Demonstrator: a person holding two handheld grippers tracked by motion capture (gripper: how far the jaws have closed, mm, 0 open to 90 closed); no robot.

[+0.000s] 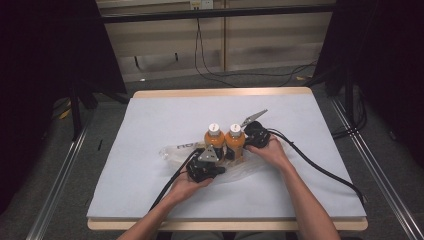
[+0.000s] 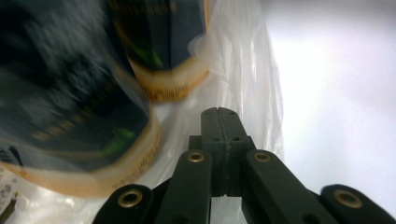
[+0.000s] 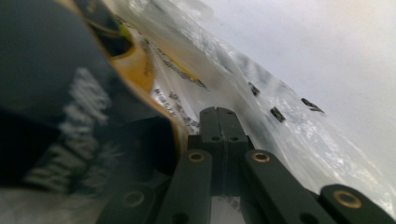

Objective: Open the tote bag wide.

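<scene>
Bottles [image 1: 224, 140], two orange ones with white caps, stand upright side by side on a clear plastic bag [image 1: 175, 151] mid-surface [image 1: 150, 125] in the high view. Left gripper [image 2: 222, 112] and right gripper [image 3: 217, 111] flank them; each gripper view shows its jaws clenched together at the bag's film.
</scene>
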